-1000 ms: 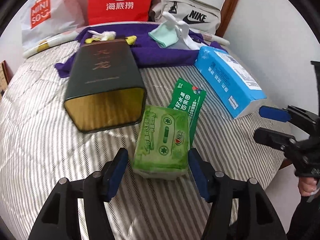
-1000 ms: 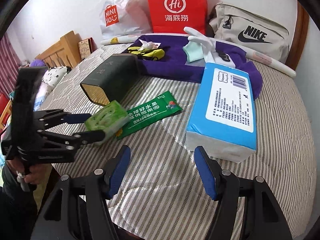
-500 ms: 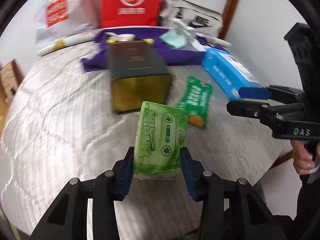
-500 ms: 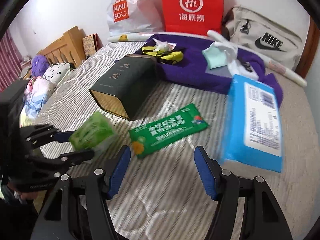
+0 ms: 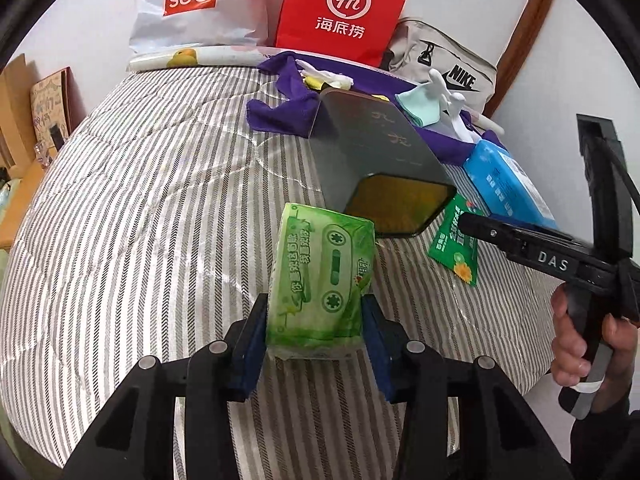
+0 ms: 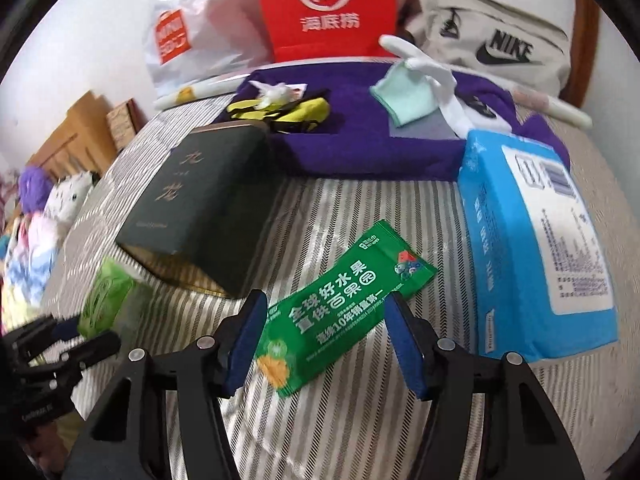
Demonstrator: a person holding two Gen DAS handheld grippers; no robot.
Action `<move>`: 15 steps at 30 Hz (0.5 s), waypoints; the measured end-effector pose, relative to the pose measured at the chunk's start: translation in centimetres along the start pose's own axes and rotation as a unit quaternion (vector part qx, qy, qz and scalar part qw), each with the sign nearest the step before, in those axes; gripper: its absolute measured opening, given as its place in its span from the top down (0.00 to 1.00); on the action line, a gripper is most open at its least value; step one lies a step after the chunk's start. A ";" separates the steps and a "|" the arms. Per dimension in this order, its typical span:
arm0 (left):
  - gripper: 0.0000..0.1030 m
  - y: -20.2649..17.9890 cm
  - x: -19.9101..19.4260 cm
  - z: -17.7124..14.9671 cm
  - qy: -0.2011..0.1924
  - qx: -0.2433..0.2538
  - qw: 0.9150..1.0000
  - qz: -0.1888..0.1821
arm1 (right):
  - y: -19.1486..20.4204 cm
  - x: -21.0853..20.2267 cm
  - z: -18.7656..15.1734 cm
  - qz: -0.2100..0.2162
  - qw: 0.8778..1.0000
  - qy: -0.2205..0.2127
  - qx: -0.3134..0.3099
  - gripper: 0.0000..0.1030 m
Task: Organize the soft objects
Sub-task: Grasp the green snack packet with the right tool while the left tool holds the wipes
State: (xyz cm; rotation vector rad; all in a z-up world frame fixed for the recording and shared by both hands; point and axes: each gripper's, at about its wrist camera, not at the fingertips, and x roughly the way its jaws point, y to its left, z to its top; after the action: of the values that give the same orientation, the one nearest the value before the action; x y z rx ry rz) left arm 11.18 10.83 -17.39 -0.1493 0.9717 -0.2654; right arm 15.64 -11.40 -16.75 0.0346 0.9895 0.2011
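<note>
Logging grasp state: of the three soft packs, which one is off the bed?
The light-green tissue pack, clamped in the left gripper. The dark-green sachet and blue pack lie on the striped bedspread.

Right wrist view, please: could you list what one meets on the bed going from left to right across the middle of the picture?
Light green tissue pack held in the left gripper → dark box lying on its side → green sachet between the open right gripper fingers → blue tissue pack.
</note>
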 end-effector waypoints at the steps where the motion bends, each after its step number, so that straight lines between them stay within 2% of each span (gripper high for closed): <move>1: 0.59 0.1 0.1 0.1 0.000 -0.001 1.000 -0.002 | -0.1 0.3 0.1 -0.002 1.000 0.002 0.011 0.41; 4: 0.59 0.4 0.7 0.3 0.006 -0.006 1.000 -0.011 | -0.2 1.4 0.3 -0.007 0.999 0.012 0.031 0.41; 7: 0.58 0.8 0.9 0.3 0.009 -0.013 1.000 -0.021 | 0.1 1.8 0.4 -0.028 0.999 0.001 0.032 0.41; 12: 0.58 1.0 1.0 0.2 0.009 -0.018 0.999 -0.027 | 1.3 2.3 -0.2 -0.059 0.998 -0.005 -0.023 0.42; 15: 0.57 1.0 0.9 0.2 0.009 -0.020 0.999 -0.026 | 1.0 1.9 -0.7 -0.049 0.998 0.007 -0.034 0.42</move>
State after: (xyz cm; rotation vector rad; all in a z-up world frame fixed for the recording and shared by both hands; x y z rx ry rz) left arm 12.00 11.54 -18.26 -0.2098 0.9927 -0.2949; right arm 15.93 -10.08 -18.57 -0.0773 0.9955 0.1461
